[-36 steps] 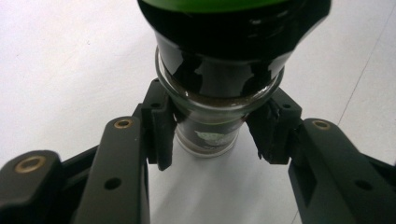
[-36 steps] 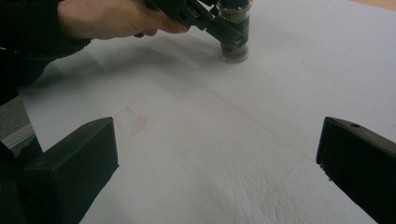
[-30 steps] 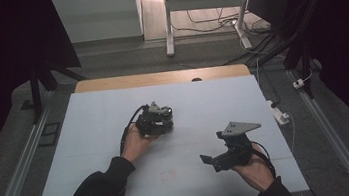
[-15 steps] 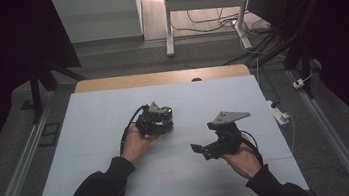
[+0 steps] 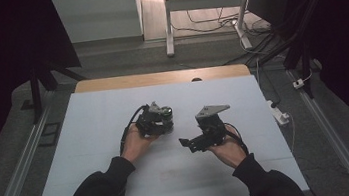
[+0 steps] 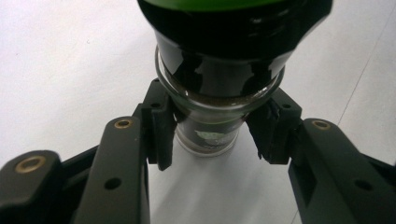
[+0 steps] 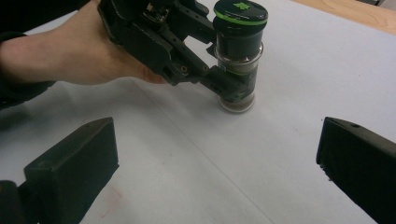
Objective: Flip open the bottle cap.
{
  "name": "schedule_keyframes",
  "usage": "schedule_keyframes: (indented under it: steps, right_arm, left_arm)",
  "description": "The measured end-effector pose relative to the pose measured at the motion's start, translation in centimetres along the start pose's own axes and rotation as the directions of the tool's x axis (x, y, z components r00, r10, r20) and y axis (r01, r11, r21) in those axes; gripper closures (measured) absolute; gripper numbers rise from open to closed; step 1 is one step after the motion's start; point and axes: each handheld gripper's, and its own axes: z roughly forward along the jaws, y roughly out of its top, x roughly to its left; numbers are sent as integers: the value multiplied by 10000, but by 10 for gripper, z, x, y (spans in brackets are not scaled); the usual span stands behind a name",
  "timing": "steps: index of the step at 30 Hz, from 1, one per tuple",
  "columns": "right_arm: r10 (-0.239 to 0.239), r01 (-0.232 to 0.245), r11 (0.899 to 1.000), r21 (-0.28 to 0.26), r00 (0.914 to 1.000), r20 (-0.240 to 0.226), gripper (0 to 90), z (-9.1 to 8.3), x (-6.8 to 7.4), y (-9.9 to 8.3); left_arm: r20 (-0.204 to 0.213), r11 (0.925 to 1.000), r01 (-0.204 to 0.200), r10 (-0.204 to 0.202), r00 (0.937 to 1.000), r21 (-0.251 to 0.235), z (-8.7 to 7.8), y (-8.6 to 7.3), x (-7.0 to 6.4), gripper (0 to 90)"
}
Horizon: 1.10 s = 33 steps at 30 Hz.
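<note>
A small glass spice jar (image 5: 166, 113) with a black cap and green top stands upright on the white table (image 5: 93, 153) near its middle. My left gripper (image 5: 165, 125) is shut on the jar's glass body just below the cap; in the left gripper view the pads (image 6: 161, 135) press the jar (image 6: 215, 79) from both sides. My right gripper (image 5: 185, 142) sits to the right of and nearer than the jar, open, pointing left at it. In the right gripper view its wide-apart jaws frame the jar (image 7: 238, 60) and the left gripper (image 7: 231, 88), with nothing between them.
A wooden strip (image 5: 160, 78) runs along the table's far edge. A white power strip (image 5: 279, 114) lies off the right side. Metal rails (image 5: 15, 173) flank the table, and desk legs (image 5: 168, 23) and cables stand beyond it.
My right gripper has moved left and slightly forward, closer to the jar. The left gripper and the jar have stayed put.
</note>
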Motion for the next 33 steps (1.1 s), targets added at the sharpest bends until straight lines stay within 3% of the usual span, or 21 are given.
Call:
schedule_keyframes:
  steps: [10,20,24,25,27,28,31,33]
  right_arm:
    - [86,-88,9995,318,9999,91,0,23,-7,10]
    - [-143,121,9983,569,9992,375,0,43,-15,17]
    - [-433,416,9974,586,9987,279,186,43,-17,19]
    - [-509,509,9973,530,9987,-15,359,42,-18,21]
    - [-540,545,9971,530,9985,-105,407,42,-18,22]
    - [-507,520,9974,505,9983,-277,528,42,-18,24]
    - [-408,441,9977,523,9972,-624,663,44,-18,28]
    - [-336,380,9978,542,9962,-810,688,45,-18,29]
  left_arm:
    - [5,10000,-4,4,10000,20,0,0,0,535]
    - [8,10000,-6,6,10000,55,0,0,0,535]
    - [14,10000,14,-14,10000,51,0,0,0,535]
    - [10,10000,2,-2,10000,50,0,0,0,535]
    - [11,10000,7,-7,10000,48,0,0,0,535]
    - [13,10000,7,-7,10000,48,0,0,0,535]
    - [16,10000,-2,2,10000,55,0,0,0,535]
    - [26,10000,10,-10,10000,52,0,0,0,535]
